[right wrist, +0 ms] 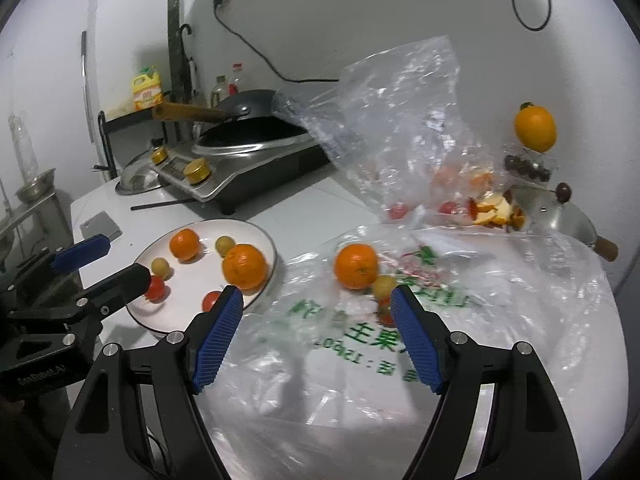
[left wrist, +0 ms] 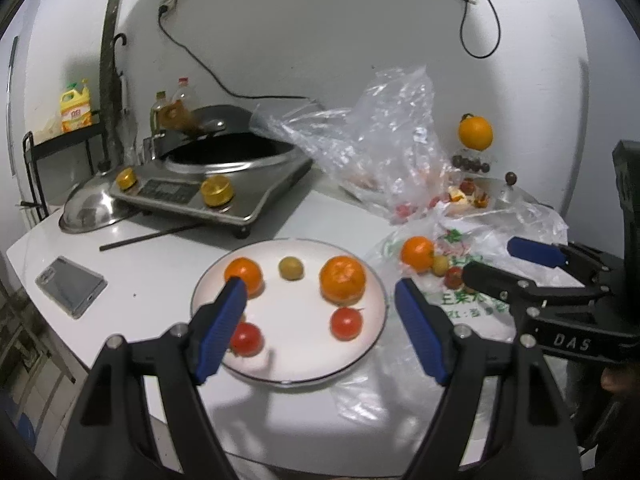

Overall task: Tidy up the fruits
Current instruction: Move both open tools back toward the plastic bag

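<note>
Sitting on the white plate point(left wrist: 374, 280), near the front of the desk point(left wrist: 168, 264): two oranges point(left wrist: 342, 280), two small yellow-green fruits point(left wrist: 291, 267) (one of them hiding behind the left tool's finger in the left view, showing clearly in the right view) and two tomatoes point(left wrist: 346, 323). Judging the sorting as well past the middle.

Lying just beside the plate, on the printed plastic bag point(right wrist: 340, 332): one more orange point(right wrist: 356, 266), a yellow-green fruit point(right wrist: 384, 285) touching it, and a small red tomato point(right wrist: 386, 316) partly hidden by the right tool's finger. Probably waiting as the next pieces to go over.

Standing further back: a crumpled clear bag point(right wrist: 400, 120) with a few red fruits and orange peel blurring through it; hard to tell how many whole fruits are remaining inside. Perching on a small stand by the wall: another orange point(right wrist: 535, 128) above a row of dark round fruits point(right wrist: 526, 166); unclear whether those are counting toward the job.

Hovering over the plate: left tool point(left wrist: 320, 320), spread wide, carrying nothing. Hanging above the printed bag: right tool point(right wrist: 316, 336), likewise spread wide and empty, pointing toward the loose orange and its neighbours.

Resting behind the plate: a cooker point(left wrist: 224, 184) with a dark wok on it, and a phone point(left wrist: 70, 286) off to the side, both well apart from the fruit.
</note>
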Tool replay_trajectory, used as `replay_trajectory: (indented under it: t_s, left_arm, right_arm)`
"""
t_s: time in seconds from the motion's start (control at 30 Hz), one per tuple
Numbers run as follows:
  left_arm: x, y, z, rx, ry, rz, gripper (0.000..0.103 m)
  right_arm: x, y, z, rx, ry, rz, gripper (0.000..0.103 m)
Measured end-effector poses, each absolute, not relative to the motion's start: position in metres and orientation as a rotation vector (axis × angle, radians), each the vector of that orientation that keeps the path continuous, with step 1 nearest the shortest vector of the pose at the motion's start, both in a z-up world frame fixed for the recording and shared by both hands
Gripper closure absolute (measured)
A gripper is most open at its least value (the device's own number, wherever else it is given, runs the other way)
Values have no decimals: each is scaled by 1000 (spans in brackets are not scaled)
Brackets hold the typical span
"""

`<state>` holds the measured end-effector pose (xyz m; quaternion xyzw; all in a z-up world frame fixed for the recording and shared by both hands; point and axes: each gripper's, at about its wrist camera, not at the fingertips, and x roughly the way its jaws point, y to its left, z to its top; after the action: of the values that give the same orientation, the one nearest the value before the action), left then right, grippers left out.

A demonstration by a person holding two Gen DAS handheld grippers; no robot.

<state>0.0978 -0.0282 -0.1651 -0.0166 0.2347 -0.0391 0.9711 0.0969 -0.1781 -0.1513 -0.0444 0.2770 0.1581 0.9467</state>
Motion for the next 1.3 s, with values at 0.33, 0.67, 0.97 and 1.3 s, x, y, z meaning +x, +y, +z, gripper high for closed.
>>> replay_trajectory:
  t_s: [0.33,0.67,0.97,1.3]
  left_arm:
    - [95,-54,-153,-4,450,-111,25]
    - [99,-84,-153,30,460,-148,25]
    - [115,-100,-164,30,497,-169,25]
    - [131,-111,-181,11,536,-207,26]
  right_arm:
    - [88,-211,-138,-75,537,259,24]
    - [88,-243,-133,-71,537,253,25]
    - [110,-254,-149,-93,603,286,52]
    - [142,-243,-177,-125,716,351,66]
